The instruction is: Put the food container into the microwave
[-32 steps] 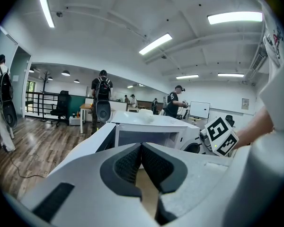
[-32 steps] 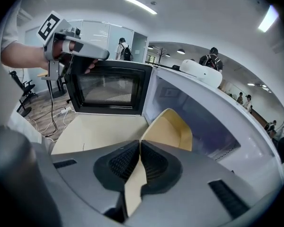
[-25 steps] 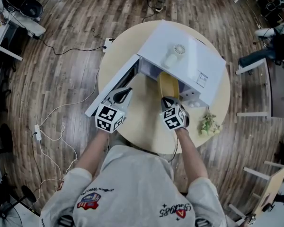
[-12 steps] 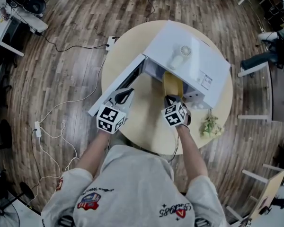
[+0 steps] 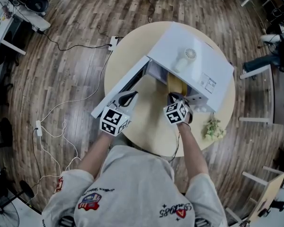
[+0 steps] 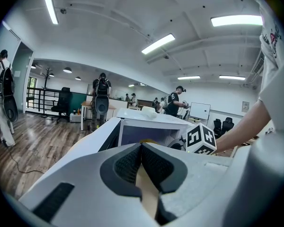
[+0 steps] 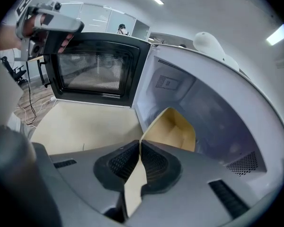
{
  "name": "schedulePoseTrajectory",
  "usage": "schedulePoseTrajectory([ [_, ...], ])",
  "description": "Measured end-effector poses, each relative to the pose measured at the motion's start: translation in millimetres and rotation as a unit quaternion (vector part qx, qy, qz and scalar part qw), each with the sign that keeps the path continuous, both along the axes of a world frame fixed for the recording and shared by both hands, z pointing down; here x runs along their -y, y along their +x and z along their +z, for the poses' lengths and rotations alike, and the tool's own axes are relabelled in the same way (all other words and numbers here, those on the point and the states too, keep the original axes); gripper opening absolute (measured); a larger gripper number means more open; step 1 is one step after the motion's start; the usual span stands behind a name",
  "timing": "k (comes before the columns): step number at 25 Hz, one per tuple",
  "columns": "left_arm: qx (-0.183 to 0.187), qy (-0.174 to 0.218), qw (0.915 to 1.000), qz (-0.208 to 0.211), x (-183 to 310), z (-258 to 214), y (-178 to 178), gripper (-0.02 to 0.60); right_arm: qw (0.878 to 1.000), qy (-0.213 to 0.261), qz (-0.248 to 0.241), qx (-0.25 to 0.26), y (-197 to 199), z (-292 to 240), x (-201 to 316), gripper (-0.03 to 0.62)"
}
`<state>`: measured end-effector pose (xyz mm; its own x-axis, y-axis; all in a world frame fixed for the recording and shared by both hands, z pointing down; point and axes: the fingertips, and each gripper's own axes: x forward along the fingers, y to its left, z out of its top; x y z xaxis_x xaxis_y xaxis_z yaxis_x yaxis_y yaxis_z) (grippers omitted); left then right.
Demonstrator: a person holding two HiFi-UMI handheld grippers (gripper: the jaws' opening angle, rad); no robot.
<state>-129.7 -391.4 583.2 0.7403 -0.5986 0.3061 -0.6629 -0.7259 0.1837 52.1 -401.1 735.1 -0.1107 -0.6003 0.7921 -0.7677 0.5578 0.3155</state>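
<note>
- We are looking down on a round tabletop [image 5: 128,56] that is standing on a wood-plank floor [image 5: 61,79].
- A white microwave [image 5: 180,44] is sitting on it, with its door [image 5: 120,91] hanging open to the left.
- A small white fan [image 5: 184,58] is lying on the microwave's top, and a leafy bunch [image 5: 212,128] is lying on the tabletop near its right front corner.
- We are clamping the right tool [image 7: 140,143] on the near rim of the tan food container [image 7: 173,131], both pads pressing on the thin edge.
- The food container is reaching partly into the microwave's cavity, its near end sticking out at the opening.
- We are holding the left tool [image 6: 141,145] just beside the open door, jaws closed together and gripping nothing.
- We are unable to tell whether it is touching the door.
</note>
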Motion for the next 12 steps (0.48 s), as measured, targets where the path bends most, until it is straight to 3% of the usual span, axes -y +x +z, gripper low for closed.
schedulePoseTrajectory([
  [12,-0.002,-0.009,0.9999,-0.006,4,7,-7,0.005,1.000,0.009,0.002,-0.021,5,14,28,0.021],
])
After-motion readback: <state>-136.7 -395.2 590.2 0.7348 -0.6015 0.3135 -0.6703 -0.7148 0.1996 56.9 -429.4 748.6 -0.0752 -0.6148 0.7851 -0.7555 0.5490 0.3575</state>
